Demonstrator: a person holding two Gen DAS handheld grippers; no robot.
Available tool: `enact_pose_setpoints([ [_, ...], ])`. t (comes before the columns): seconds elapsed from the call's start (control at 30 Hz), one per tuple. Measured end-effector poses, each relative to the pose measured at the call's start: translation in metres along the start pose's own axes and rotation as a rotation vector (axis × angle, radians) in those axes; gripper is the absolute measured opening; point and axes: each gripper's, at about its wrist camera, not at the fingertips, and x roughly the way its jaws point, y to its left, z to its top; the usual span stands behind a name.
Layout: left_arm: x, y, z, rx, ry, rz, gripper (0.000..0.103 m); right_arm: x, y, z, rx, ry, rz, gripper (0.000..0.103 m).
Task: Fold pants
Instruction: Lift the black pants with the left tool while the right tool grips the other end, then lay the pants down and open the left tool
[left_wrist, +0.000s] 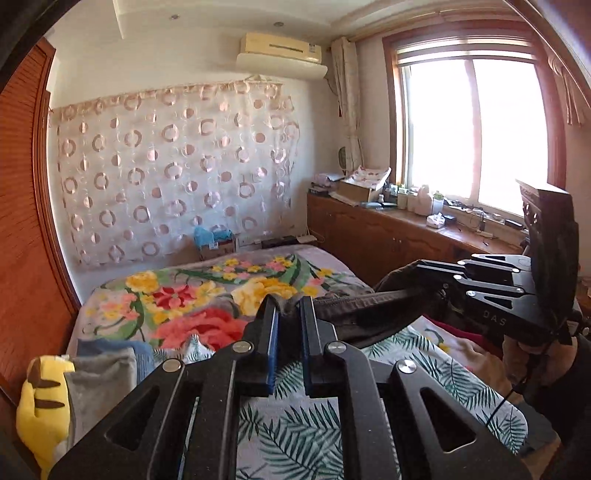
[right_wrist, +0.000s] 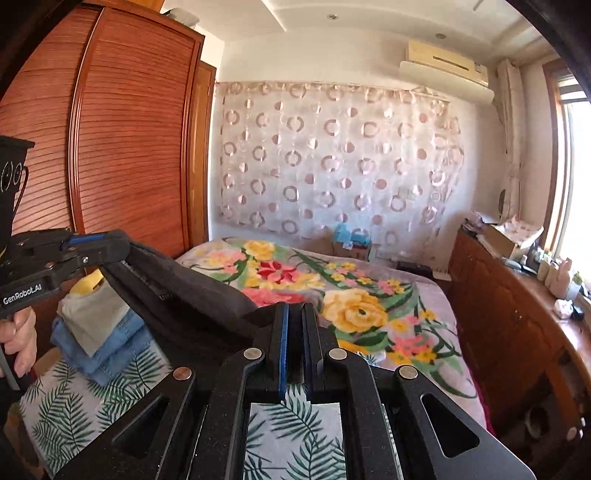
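Home bedroom, lived-in.
Floral pink-and-yellow blanket (right_wrist: 351, 295) covering a bed, slatted reddish wooden wardrobe (right_wrist: 122, 129) standing beside it, cream wall air conditioner (left_wrist: 280, 48) hanging above a ring-patterned sheer curtain (left_wrist: 177, 166), sunlit window (left_wrist: 476, 133) glowing.

Pants (right_wrist: 192, 295) lower part hidden behind right gripper (right_wrist: 295, 310); yellow plush (left_wrist: 40, 398) cut off by edge.

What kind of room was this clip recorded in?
A home bedroom, most likely: a bed with a floral blanket, a tall wooden wardrobe beside it, and a wall air conditioner near the window.
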Motion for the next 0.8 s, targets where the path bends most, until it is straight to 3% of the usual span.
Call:
enact_pose_setpoints([
  [0.23,0.010,-0.005,-0.076,-0.011,0.133,-0.010,0.011,0.017,0.022,-0.055,-0.019,0.127,0.064,0.006],
  [0.37,0.007,-0.010,-0.101,-0.025,0.181,-0.018,0.011,0.018,0.034,-0.080,-0.001,0.198,0.086,0.006],
  [0.6,-0.012,-0.021,-0.139,-0.060,0.244,-0.037,0.011,0.005,0.046,-0.090,0.017,0.270,0.124,0.006],
  [0.7,-0.017,-0.021,-0.160,-0.099,0.276,-0.044,0.011,0.026,0.035,-0.088,0.009,0.342,0.134,0.006],
  [0.8,-0.019,-0.025,-0.174,-0.114,0.296,-0.039,0.011,0.021,0.039,-0.092,0.005,0.378,0.147,0.006],
])
